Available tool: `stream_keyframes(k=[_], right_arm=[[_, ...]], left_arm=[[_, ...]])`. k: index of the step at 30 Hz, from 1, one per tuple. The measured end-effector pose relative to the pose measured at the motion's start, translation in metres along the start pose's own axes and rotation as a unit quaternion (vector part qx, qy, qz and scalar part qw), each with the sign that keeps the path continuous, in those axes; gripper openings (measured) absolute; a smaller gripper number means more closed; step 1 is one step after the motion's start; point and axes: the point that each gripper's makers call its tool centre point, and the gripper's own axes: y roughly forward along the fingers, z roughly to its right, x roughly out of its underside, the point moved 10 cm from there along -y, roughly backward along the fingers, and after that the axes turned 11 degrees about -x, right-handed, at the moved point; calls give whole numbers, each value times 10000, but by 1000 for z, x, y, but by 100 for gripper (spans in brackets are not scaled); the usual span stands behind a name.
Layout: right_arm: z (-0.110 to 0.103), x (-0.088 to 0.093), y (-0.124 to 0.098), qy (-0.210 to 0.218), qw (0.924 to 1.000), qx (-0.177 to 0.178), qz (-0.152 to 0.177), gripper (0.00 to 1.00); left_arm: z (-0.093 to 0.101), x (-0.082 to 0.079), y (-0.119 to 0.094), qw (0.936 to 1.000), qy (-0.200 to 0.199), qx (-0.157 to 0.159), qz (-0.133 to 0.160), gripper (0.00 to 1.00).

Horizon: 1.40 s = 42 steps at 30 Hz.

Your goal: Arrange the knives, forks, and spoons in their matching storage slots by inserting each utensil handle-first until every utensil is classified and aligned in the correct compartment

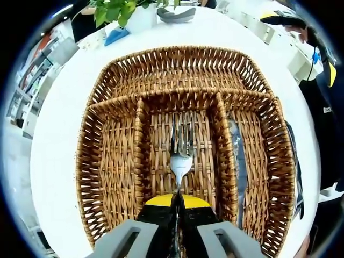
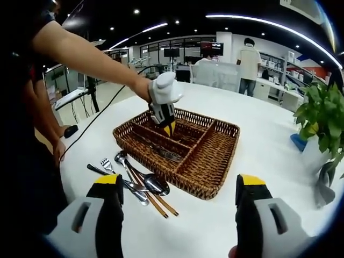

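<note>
A brown wicker cutlery basket with three long slots and one cross slot lies on a round white table. My left gripper is shut on a silver fork, holding it over the middle slot with its tines pointing away from me. A knife lies in the right-hand slot. In the right gripper view a person's hand holds the left gripper above the basket. My right gripper is open with nothing in it, and sits in front of loose forks and spoons on the table.
A potted plant stands at the table's edge beside a blue object and a grey object. A person's arm reaches in from the left. Desks and people stand in the background.
</note>
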Motion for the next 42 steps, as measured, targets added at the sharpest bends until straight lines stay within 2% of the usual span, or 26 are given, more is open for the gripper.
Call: stream_keyframes(k=[15,22,27,31,35,42], right_arm=[[4,1,-1,20,10000,15,55,88],[0,2,-3,-8,10000,-22,74,88],[-5,1,-8,-12,9999,-10,159,88],[-8,4,-12,-10,9998,-7,192,88],[-12,5,-16,-36,9997,-2,239,88],[-17,10,-24,-34,9995,6,322,89]], left_arm=[[4,1,-2,9997,-86,-188,111,4],[2,-8,-12,9991,-61,-367,183,10],[4,-9,-22,9983,-143,-510,245,12],[6,-9,-34,9957,-490,-655,443,13],[10,-6,-47,9934,-682,-790,466,15],[19,0,-70,9840,-1235,-1050,745,17]])
